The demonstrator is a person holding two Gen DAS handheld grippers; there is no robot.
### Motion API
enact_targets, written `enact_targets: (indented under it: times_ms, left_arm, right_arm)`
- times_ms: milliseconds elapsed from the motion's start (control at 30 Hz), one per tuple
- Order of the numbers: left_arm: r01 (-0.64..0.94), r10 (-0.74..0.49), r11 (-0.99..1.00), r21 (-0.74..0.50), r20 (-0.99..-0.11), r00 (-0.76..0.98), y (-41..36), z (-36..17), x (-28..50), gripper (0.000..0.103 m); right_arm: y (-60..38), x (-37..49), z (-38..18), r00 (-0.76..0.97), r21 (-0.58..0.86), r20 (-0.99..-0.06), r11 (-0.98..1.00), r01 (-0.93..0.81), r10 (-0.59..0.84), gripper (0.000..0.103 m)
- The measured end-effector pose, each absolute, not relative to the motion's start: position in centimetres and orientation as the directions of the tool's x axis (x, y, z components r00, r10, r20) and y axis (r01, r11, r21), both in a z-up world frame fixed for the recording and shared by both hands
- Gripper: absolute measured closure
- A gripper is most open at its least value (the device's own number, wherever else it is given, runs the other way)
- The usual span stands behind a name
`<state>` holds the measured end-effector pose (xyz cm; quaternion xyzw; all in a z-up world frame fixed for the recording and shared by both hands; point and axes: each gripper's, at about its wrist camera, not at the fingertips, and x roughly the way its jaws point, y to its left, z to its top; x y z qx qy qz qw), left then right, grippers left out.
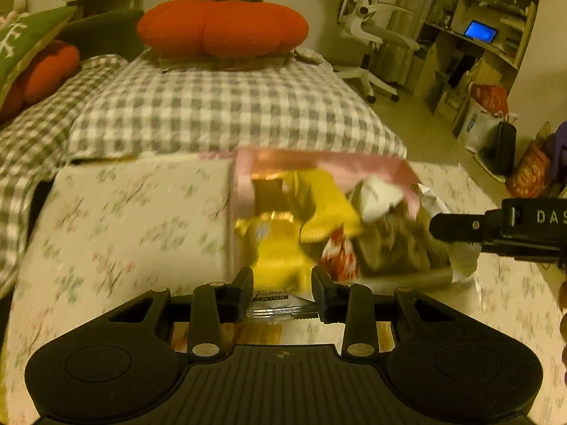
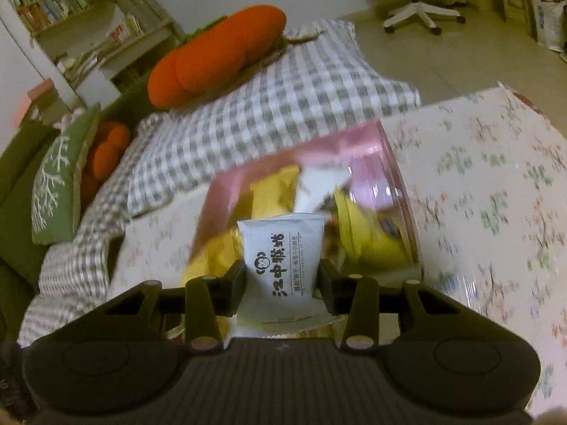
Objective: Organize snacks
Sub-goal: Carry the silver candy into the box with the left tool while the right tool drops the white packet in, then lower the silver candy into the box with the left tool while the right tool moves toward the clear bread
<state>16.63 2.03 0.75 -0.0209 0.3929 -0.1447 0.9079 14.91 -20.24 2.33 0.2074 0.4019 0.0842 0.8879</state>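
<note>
Pink translucent plastic box (image 2: 372, 163) sits on table w/ pale floral cloth (image 2: 496, 194), open top toward the cameras. Inside: a loose heap of yellow snack wrappers (image 1: 319, 212), approx 2–3, blur hides exact count; 1 red-and-white packet (image 1: 340, 255); brownish crinkled wrappers (image 1: 389, 244); a bit of white wrapper (image 1: 379, 194).

Right gripper (image 2: 282, 283): jaws pinching 1 white snack packet w/ black Chinese lettering (image 2: 283, 258), held upright just in front of the box, above the table.

Left gripper (image 1: 282, 290): narrow gap, pinching 1 clear/silver-edged snack packet w/ dark label (image 1: 280, 304), near front edge of the box. The right one's black finger shows at the right edge of the left cam.

Behind the table: grey-white checked bedding (image 1: 219, 113) w/ 1 big orange pumpkin-shaped cushion (image 1: 223, 26); 1 smaller orange cushion (image 1: 46, 71), 1 green pillow (image 1: 21, 49).
</note>
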Motion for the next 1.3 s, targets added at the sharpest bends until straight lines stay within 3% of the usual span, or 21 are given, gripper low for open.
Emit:
enact_targets:
  times_ms: [433,600,933,1133,1300]
  left_arm:
    - [0.217,-0.279,0.959,-0.18,-0.709,0.648,0.1,-0.8,23.7,0.074]
    - [0.208,-0.278,0.96,-0.186,-0.709,0.648,0.1,-0.9,24.3,0.068]
    - [0.254,-0.288,0.954,-0.158,-0.715,0.637,-0.9,-0.6,21.1,0.038]
    - [0.284,-0.242,0.956,-0.072,-0.742,0.625,-1.2,-0.3,17.5,0.036]
    - [0.27,-0.234,0.958,-0.094,-0.8,0.552,-1.0,-1.6,15.3,0.039]
  right_arm:
    - [-21.6,19.4,1.7,0.678,0.454,-0.657,0.891,0.006,0.33,0.06]
    - [-22.5,19.5,1.7,0.689,0.467,-0.648,0.884,0.022,0.325,0.044]
    - [-24.0,17.1,2.1,0.687,0.447,-0.663,0.894,0.043,0.298,0.029]
    - [-23.6,15.1,2.0,0.673,0.406,-0.686,0.913,0.037,0.277,0.023]
    - [-23.3,13.7,1.7,0.657,0.391,-0.703,0.92,0.039,0.271,0.021]
